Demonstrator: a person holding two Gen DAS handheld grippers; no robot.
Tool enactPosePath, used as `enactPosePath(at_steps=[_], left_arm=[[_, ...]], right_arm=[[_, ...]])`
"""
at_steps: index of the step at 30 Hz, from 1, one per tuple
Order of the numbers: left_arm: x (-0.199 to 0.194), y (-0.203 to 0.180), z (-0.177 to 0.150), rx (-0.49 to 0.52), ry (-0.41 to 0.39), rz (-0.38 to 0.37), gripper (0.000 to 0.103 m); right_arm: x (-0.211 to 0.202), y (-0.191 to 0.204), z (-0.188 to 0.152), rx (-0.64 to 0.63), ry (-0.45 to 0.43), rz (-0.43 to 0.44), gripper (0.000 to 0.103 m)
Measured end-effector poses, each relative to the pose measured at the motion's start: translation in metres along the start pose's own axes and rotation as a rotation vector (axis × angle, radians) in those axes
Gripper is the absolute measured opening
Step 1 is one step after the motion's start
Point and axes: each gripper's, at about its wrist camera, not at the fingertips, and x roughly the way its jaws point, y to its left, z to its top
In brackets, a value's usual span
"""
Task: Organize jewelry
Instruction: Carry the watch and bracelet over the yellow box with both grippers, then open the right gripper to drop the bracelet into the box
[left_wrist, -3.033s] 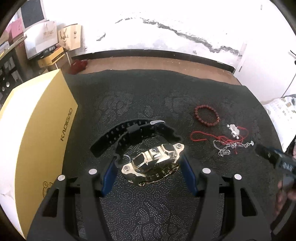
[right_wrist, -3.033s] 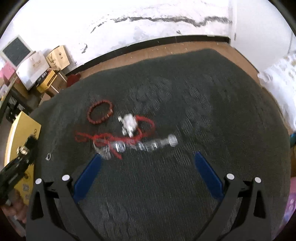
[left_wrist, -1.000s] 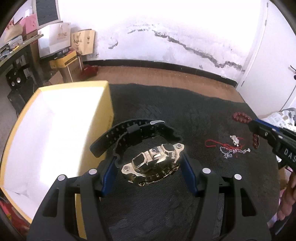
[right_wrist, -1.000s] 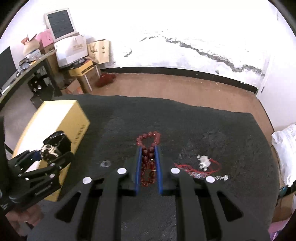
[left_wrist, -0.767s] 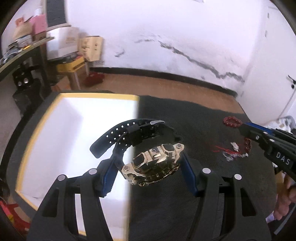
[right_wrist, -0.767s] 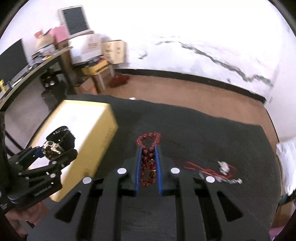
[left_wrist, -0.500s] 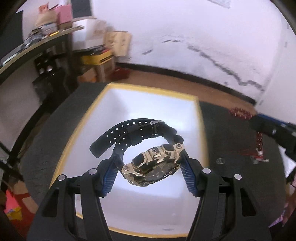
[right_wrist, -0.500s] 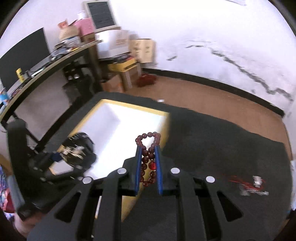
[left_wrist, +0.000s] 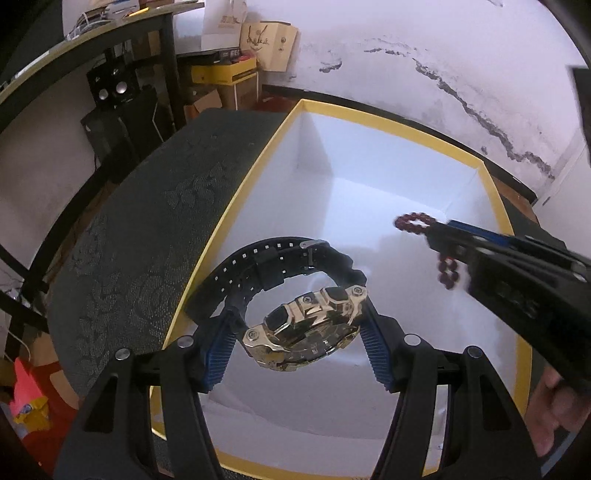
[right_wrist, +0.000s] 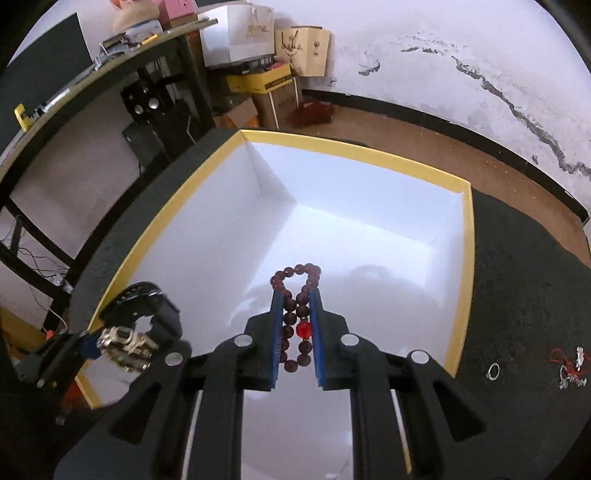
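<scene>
While both tools hang above it, the one container in view, an open yellow-rimmed box (right_wrist: 466, 258) with a white interior, sits on the dark patterned cloth (right_wrist: 524, 280) that covers the worktop. The bare white floor of the box (right_wrist: 369, 236) shows no item lying on it in either view; the portions under the tools are hidden.

The left tool (left_wrist: 297, 345) is clenched on one wristwatch (left_wrist: 306, 328): its blue pads (left_wrist: 218, 350) press against the two sides of the gold-coloured case, and the black strap (left_wrist: 280, 258) loops forward, clear of the pads. The watch is carried in the air over the near left part of the box, not touching its floor. In the right wrist view the same watch (right_wrist: 125, 341) appears at the lower left, over the left rim of the box.

The right tool (right_wrist: 295, 339) is clenched on one dark red bead bracelet (right_wrist: 295, 295). The bracelet is squeezed flat between the narrow-set pads; a loop of beads projects beyond the fingertips, and one brighter red bead sits among the darker ones. It is likewise held in the air over the box interior. In the left wrist view this tool (left_wrist: 439, 236) enters from the right with the bracelet (left_wrist: 413, 223) at its tip, and a hand (left_wrist: 557, 410) holds it at the lower right.

Outside the box, on the cloth to its right, lie one small silver ring (right_wrist: 493, 370) and, well apart from it, one tangle of red cord and silver pieces (right_wrist: 569, 365); its separate pieces cannot be counted.
</scene>
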Motion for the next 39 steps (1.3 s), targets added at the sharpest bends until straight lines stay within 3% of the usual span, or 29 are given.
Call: enactPosePath(at_steps=[7,14,23,27,29,31,32,35,37,39], left_arm=[[0.002,-0.004,0.0,0.012,0.003,-0.023,0.061],[0.005,-0.002,0.001,0.006,0.013,-0.014,0.061],[0.005,-0.004,0.003,-0.004,0.012,-0.015,0.061],[0.004,-0.001,0.003,-0.012,0.011,-0.016,0.061],[0.003,-0.001,0.003,-0.016,0.009,-0.017,0.061],[0.002,-0.001,0.003,-0.016,0.008,-0.019,0.061],[0.002,-0.002,0.003,-0.015,0.007,-0.018,0.061],[0.002,-0.004,0.003,-0.008,0.005,-0.019,0.061],[0.002,-0.006,0.003,-0.009,0.005,-0.02,0.061],[0.003,-0.006,0.003,-0.002,0.003,-0.014,0.061]], right_arm=[[0.037,0.003,0.006,0.037,0.052,-0.024,0.015],[0.047,0.004,0.005,0.036,0.097,-0.049,0.015],[0.073,0.003,0.008,0.04,0.228,-0.073,0.015],[0.072,0.006,0.014,0.019,0.22,-0.096,0.015],[0.067,0.005,0.016,0.011,0.211,-0.106,0.022],[0.054,0.002,0.016,0.009,0.184,-0.096,0.069],[0.047,0.0,0.016,0.009,0.167,-0.085,0.076],[0.017,-0.006,0.013,-0.009,0.106,-0.065,0.08],[-0.006,-0.015,0.006,-0.005,0.055,-0.048,0.091],[-0.032,-0.026,-0.001,0.016,-0.015,-0.035,0.093]])
